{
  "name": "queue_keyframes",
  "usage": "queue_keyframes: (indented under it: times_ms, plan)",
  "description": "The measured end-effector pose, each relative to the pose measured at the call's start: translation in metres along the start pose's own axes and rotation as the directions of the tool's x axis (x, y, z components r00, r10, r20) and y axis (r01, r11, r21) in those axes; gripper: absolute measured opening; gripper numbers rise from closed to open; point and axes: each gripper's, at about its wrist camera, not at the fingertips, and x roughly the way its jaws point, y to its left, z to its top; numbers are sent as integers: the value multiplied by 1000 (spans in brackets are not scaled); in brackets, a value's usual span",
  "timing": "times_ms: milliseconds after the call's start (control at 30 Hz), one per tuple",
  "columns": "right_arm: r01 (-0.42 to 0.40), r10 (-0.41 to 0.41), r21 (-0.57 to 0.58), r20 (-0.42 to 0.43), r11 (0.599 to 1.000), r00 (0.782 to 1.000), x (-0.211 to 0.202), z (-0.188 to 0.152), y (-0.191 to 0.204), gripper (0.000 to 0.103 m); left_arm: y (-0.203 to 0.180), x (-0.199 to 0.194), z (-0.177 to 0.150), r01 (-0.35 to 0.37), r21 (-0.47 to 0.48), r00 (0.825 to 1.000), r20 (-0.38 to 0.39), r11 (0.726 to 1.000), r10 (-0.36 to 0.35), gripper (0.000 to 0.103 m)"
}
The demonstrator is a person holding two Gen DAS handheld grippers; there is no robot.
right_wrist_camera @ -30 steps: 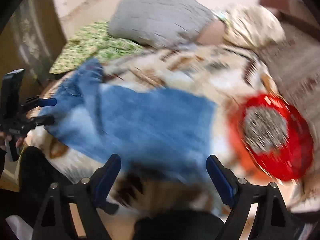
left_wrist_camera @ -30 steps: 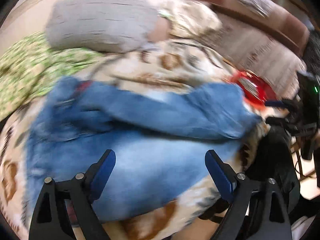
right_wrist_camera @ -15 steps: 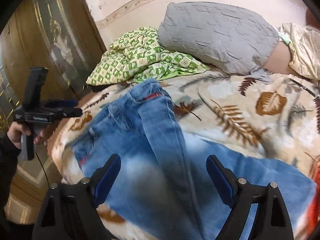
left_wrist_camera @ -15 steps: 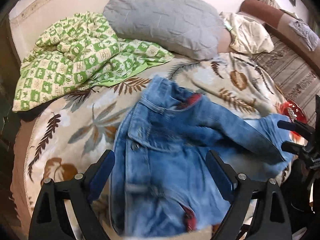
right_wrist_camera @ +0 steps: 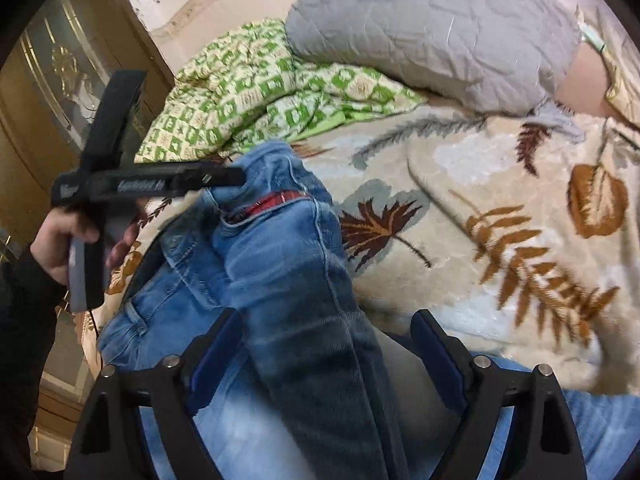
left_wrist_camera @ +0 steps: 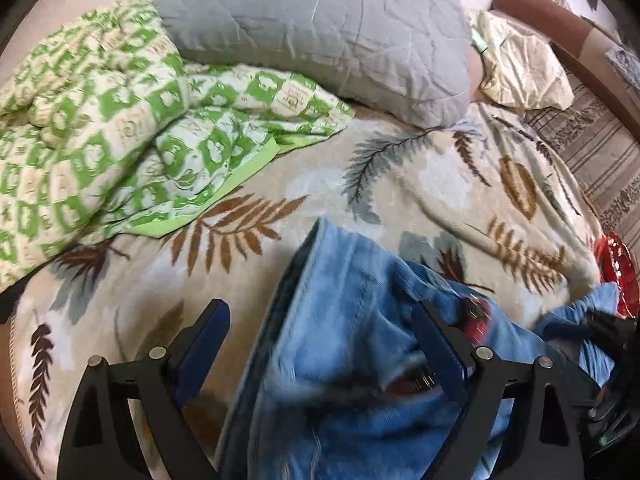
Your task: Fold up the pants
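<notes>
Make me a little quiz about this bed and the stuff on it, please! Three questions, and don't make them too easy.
1. Pick one: what colour is the pillow? A) grey B) red C) black
2. True or false: the green checked quilt lies right beside the pillow.
3. Fill the gap: the blanket under the jeans is printed with ____.

Key: 1) A. 2) True. 3) Leaves.
</notes>
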Motion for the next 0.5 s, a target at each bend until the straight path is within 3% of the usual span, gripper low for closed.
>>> queue_keyframes:
  times_ms: [33,67,133,167,367,500]
  plan:
    - [-6,6,-5,-8,1000,1000,3,0,0,49,0,4,1,29,4,1000,-10,1000,-28,78]
    - [-11,11,-18,-21,1000,1000,8,-1,2,38,0,6,0,62,10,998,-23,998,-62,7]
    - [-1,-1,-64,-26,998,1000,9,-3,8,17,-2,1,-5,39,24,999,-28,999,-38,5]
    - [-2,0,-93,-18,996,1000,6,-5,12,13,-5,-7,-10,45,45,999,-9,998,-45,5]
    - [-12,18,-202,28,979,999,-28,-21,40,11,-14,-81,-43,69,82,991,108,994,-78,5]
    - [-18,38,-284,66,959,997,-54,-45,61,11,-24,-137,-84,90,83,980,173,992,-103,5]
